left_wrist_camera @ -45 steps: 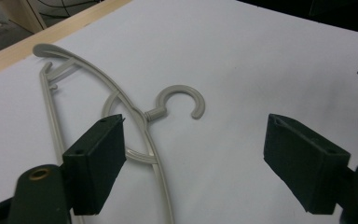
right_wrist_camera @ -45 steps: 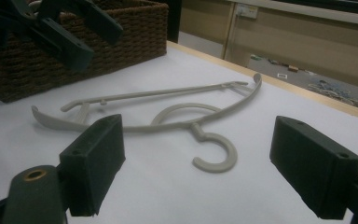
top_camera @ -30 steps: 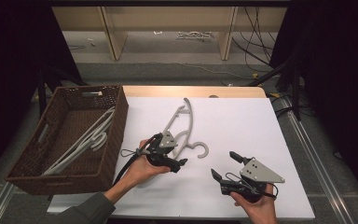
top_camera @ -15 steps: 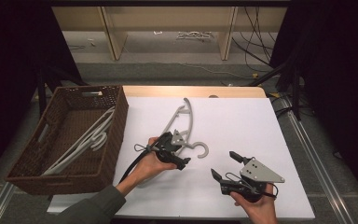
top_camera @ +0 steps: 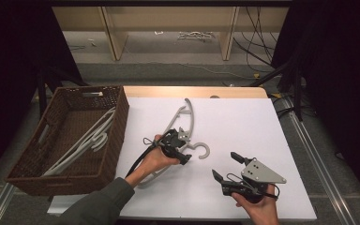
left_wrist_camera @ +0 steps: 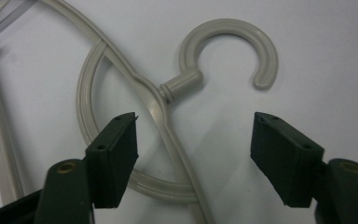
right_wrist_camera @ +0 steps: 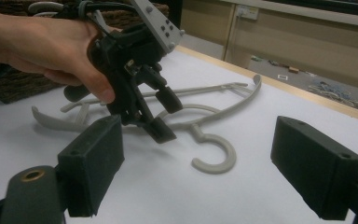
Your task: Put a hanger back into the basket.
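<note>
Left gripper view, hanger (left_wrist_camera: 168,100) neck between open left tool (left_wrist_camera: 193,154) jaws

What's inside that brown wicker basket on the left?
The wicker basket holds pale plastic hangers, like the hanger lying on the white table. They overlap, so their exact number is unclear, and the near wall hides the floor along that edge.

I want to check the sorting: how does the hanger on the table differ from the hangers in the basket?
The table hanger lies alone, flat on the white table; the basket hangers lie piled inside the brown basket. The left tool is over the table hanger's neck, jaws open; no tool is at the basket hangers. All are pale grey plastic.
</note>
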`<state>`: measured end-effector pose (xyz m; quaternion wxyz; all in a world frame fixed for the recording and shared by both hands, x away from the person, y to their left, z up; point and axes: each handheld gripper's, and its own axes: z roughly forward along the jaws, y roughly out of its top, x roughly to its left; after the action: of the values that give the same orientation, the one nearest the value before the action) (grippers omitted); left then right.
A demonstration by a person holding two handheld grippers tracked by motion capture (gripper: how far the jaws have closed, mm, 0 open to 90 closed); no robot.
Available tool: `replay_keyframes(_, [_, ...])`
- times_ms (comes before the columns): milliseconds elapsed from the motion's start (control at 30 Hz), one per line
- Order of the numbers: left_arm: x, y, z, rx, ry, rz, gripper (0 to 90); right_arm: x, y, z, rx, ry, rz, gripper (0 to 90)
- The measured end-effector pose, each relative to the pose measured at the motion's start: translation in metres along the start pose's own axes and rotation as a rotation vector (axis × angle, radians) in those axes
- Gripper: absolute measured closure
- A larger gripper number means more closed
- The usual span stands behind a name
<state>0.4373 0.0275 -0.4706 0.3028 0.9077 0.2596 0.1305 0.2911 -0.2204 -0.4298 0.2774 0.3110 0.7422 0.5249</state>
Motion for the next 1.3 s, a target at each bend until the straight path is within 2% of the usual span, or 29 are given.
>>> replay_keyframes(33, [0.001, 0.000, 0.001, -0.004, 0.002, 0.010, 35.4, 0.000, 0.000, 0.000, 0.000, 0.001, -0.003, 18.0])
replay_keyframes(233, [0.002, 0.005, 0.005, 0.051, 0.011, 0.016, 40.1, 0.000, 0.000, 0.000, -0.001, 0.004, -0.001, 18.0])
replay_keyframes(300, [0.004, 0.007, 0.006, 0.072, -0.003, 0.019, 40.9, 0.000, 0.000, 0.000, -0.002, 0.002, -0.006, 18.1])
replay_keyframes(367, [0.005, 0.007, 0.009, 0.088, 0.002, 0.001, 43.9, 0.000, 0.000, 0.000, -0.001, 0.003, -0.004, 18.1])
replay_keyframes(400, [0.006, 0.007, 0.010, 0.093, -0.009, -0.019, 45.5, 0.001, 0.000, 0.000, 0.009, 0.010, 0.009, 18.1])
replay_keyframes(467, [0.008, 0.009, 0.010, 0.106, -0.017, -0.026, 46.9, 0.000, 0.000, 0.000, -0.003, 0.006, -0.005, 18.1])
replay_keyframes(533, [0.010, 0.010, 0.009, 0.127, -0.029, -0.015, 48.0, 0.000, 0.000, 0.000, -0.002, 0.006, -0.005, 18.1])
replay_keyframes(567, [0.012, 0.011, 0.008, 0.163, -0.049, -0.022, 49.4, 0.001, 0.000, 0.000, 0.009, 0.011, 0.008, 18.1])
replay_keyframes(633, [0.013, 0.012, 0.010, 0.166, -0.059, -0.049, 53.1, 0.001, 0.000, 0.000, 0.011, 0.013, 0.008, 18.2])
replay_keyframes(700, [0.016, 0.013, 0.009, 0.181, -0.068, -0.038, 54.4, 0.001, 0.000, 0.000, 0.004, 0.008, -0.003, 18.2])
replay_keyframes(733, [0.017, 0.014, 0.009, 0.187, -0.083, -0.051, 55.6, 0.001, 0.000, 0.000, 0.010, 0.012, 0.008, 18.2])
replay_keyframes(767, [0.017, 0.014, 0.010, 0.185, -0.087, -0.070, 56.7, 0.001, 0.000, 0.000, 0.003, 0.009, -0.001, 18.2])
replay_keyframes(800, [0.018, 0.016, 0.010, 0.206, -0.093, -0.073, 57.6, 0.000, 0.000, 0.000, -0.003, 0.004, -0.005, 18.2])
replay_keyframes(833, [0.019, 0.017, 0.010, 0.215, -0.092, -0.073, 58.8, 0.001, 0.000, 0.000, 0.012, 0.013, 0.009, 18.2])
replay_keyframes(900, [0.019, 0.019, 0.011, 0.229, -0.091, -0.086, 61.6, 0.002, 0.000, 0.000, 0.009, 0.013, 0.008, 18.2])
replay_keyframes(933, [0.020, 0.020, 0.011, 0.238, -0.090, -0.082, 63.6, 0.000, 0.001, 0.000, -0.002, 0.007, -0.008, 18.2])
replay_keyframes(1067, [0.023, 0.021, 0.011, 0.252, -0.086, -0.085, 69.9, 0.000, 0.000, 0.000, -0.001, 0.006, -0.006, 18.2])
replay_keyframes(1133, [0.025, 0.021, 0.011, 0.251, -0.093, -0.112, 72.4, 0.001, 0.000, 0.000, -0.002, 0.007, -0.008, 18.2])
replay_keyframes(1300, [0.026, 0.024, 0.012, 0.273, -0.100, -0.075, 77.5, 0.001, 0.000, 0.001, -0.001, 0.008, -0.007, 18.3])
